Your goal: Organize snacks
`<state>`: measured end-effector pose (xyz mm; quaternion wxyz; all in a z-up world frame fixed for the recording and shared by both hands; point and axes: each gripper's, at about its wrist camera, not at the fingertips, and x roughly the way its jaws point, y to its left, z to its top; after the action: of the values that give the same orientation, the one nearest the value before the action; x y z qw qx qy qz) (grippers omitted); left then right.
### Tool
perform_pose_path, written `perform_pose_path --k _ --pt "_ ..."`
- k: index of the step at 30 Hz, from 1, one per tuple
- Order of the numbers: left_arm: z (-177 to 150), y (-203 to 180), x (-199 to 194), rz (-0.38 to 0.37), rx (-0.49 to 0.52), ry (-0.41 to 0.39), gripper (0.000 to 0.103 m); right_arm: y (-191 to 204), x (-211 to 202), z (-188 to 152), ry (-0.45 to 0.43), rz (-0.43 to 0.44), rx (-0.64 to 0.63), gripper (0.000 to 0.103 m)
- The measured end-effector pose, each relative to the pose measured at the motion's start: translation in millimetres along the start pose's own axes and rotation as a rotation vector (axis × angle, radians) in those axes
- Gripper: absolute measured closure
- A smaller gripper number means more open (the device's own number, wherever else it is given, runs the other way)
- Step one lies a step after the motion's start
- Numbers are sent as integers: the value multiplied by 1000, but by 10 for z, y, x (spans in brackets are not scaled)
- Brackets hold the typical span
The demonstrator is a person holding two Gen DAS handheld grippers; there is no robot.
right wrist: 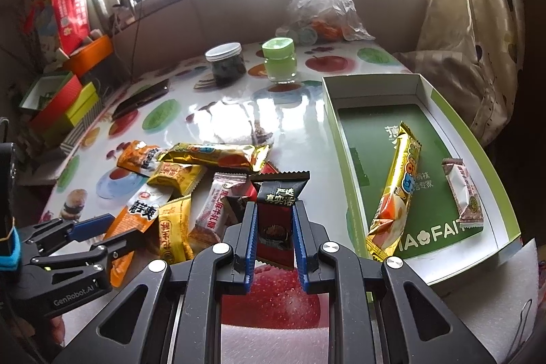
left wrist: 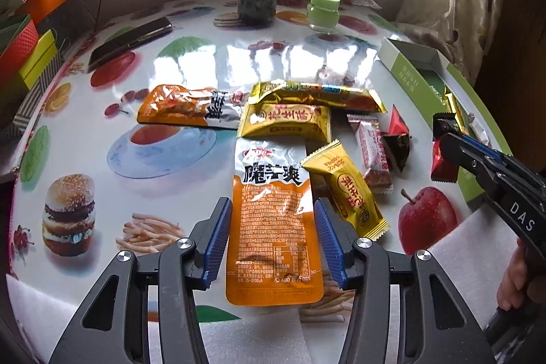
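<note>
Left fingers: the blue pads (left wrist: 218, 241) of the left gripper (left wrist: 271, 243) are standing spread on either side of the orange pouch (left wrist: 274, 227), which is lying flat on the counter (left wrist: 204, 63); whether the pads are touching it cannot be told.
Left gripper pose: it is sitting low over the near edge of the counter, pointing away along the length of the pouch.
Right fingers: the right gripper (right wrist: 274, 236) is pinching a red and black candy packet (right wrist: 277, 214) between its pads, and the packet is standing upright above the printed red apple.
Right gripper pose: it is being held raised between the snack pile and the box, aiming toward the far side of the counter; in the left wrist view it is reaching in from the right.
Snack pile: a second orange pouch (left wrist: 186, 106), a long gold bar (left wrist: 317, 94), two yellow packets (left wrist: 286, 121) and a pink-white nougat packet (left wrist: 372, 152) are lying close together, some overlapping.
Green box (right wrist: 344, 132): it is sitting open on the right part of the counter, holding another long gold bar (right wrist: 396, 190) lying lengthwise and a small pink-white packet (right wrist: 462, 190) beside it, apart.
Dark jar (right wrist: 226, 63): it is standing with a white lid at the far side.
Green jar (right wrist: 279, 60): it is standing just right of the dark jar.
Clear plastic bag (right wrist: 320, 5): it is slumping behind the jars, with orange items inside.
</note>
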<state>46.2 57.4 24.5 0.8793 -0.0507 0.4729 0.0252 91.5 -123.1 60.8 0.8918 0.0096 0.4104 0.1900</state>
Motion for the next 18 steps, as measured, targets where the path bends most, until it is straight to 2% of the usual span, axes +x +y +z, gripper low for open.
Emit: perform_pose_path --k 18 --pt "132 -118 -305 -14 12 -87 52 -74 -209 37 -47 1 24 85"
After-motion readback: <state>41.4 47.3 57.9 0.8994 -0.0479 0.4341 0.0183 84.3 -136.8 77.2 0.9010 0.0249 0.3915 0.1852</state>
